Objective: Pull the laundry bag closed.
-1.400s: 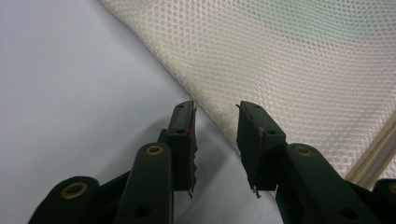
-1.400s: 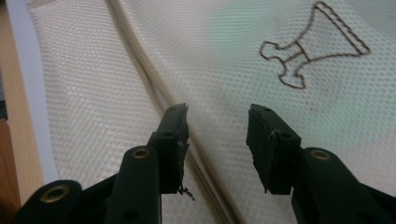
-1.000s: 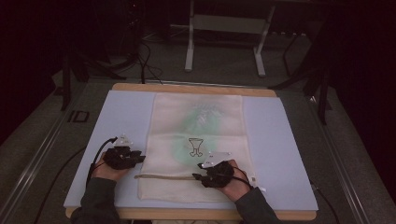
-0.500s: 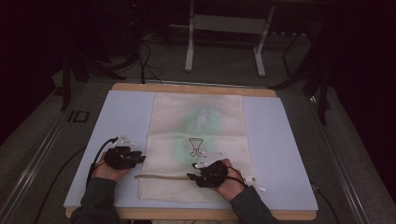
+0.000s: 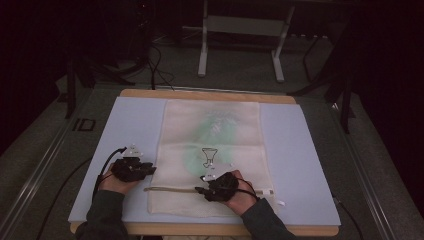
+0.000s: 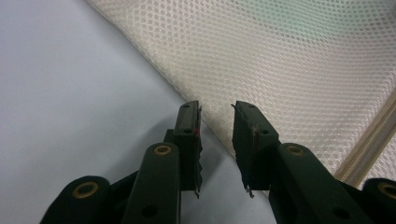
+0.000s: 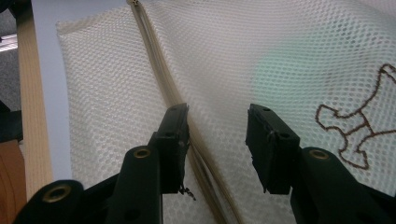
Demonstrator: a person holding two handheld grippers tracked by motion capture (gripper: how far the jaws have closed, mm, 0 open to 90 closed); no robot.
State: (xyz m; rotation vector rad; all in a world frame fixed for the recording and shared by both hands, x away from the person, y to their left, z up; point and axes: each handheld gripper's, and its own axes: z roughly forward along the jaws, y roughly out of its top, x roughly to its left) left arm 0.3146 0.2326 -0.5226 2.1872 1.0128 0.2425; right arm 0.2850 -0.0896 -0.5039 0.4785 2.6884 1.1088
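High view: we see a cream mesh laundry bag (image 5: 212, 155) lying flat down the middle of the pale blue tabletop (image 5: 310, 165), a green patch showing through it and a small dark outline print (image 5: 209, 156) near its centre. A beige zipper (image 5: 172, 189) runs across the bag's near end. The left gripper (image 5: 150, 170) sits at the bag's left edge, held in the person's left hand (image 5: 116, 184). The right gripper (image 5: 201, 190) sits on the bag at the zipper's right end, in the right hand (image 5: 240, 196). From here we cannot tell the state of either gripper's fingers.

Left gripper view: left gripper (image 6: 215, 112) fingers (image 6: 189, 135) are apart with a narrow gap, gripping nothing. They straddle the mesh bag's (image 6: 289, 60) edge: one finger over the bare tabletop (image 6: 70, 93), the other over mesh. Zipper (image 6: 371, 137) visible at the right.

Right gripper view: right gripper (image 7: 217, 114) fingers (image 7: 270, 140) are wide apart, gripping nothing, low over the mesh bag (image 7: 233, 51). Zipper (image 7: 161, 70) runs diagonally and passes just beside the left-hand finger, on the gap side. Dark outline print (image 7: 357, 128) is to the right. Tabletop (image 7: 46, 70) shows beyond the bag's edge at left.
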